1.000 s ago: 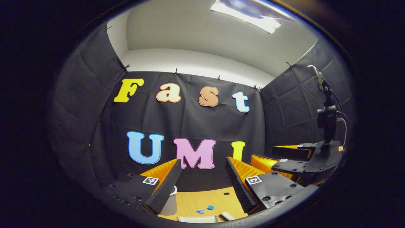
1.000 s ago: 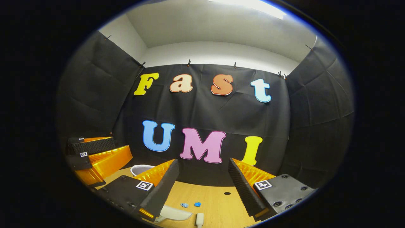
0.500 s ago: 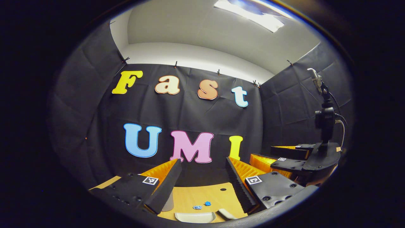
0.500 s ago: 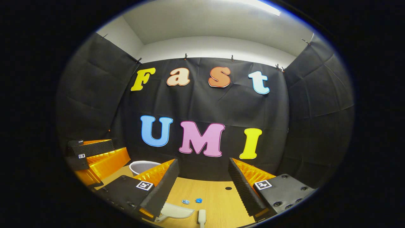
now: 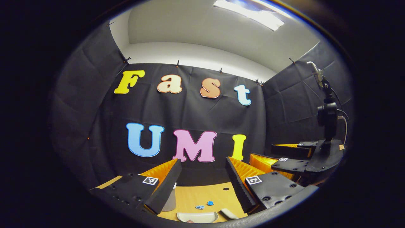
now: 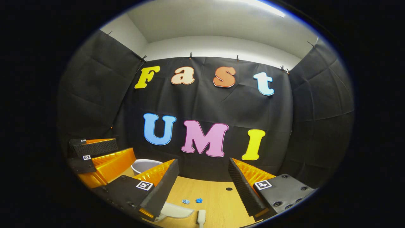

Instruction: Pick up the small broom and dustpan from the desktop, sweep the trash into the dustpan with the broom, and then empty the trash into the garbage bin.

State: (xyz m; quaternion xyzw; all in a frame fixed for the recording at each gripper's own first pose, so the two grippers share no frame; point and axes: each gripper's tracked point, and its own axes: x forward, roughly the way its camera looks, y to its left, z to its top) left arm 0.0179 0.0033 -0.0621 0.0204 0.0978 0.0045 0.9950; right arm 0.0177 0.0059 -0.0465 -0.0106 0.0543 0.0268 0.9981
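Left gripper view: left gripper (image 5: 202, 177) held above the counter (image 5: 196, 194), jaws apart, nothing between them, fingers aimed at the far cloth wall; garbage bin (image 5: 170, 201) stands on the counter partly hidden behind its left finger; two small blue bits of trash (image 5: 204, 205) lie near the middle of the counter, just past the dustpan (image 5: 196, 217), which sits flat at the near edge; pale broom (image 5: 228, 213) end pokes in just right of the dustpan, beside the right finger; small dark hole (image 5: 226, 189) in the counter farther back; right gripper (image 5: 284, 155) sits off to the right at about the same height, with a camera post (image 5: 327, 120) rising from its body. Right gripper view: left gripper (image 6: 95, 155) shows far left, jaws look apart; garbage bin (image 6: 146, 165) stands between it and the right gripper's left finger, rim visible, open top; right gripper (image 6: 202, 180) jaws wide apart, empty, off the counter (image 6: 215, 202); dustpan (image 6: 175, 210) lies near the left finger at the near edge, trash (image 6: 192, 200) just beyond it, well clear of the bin; broom (image 6: 201, 217) handle lies just right of the dustpan, pointing toward the camera; neither tool is touched by a gripper
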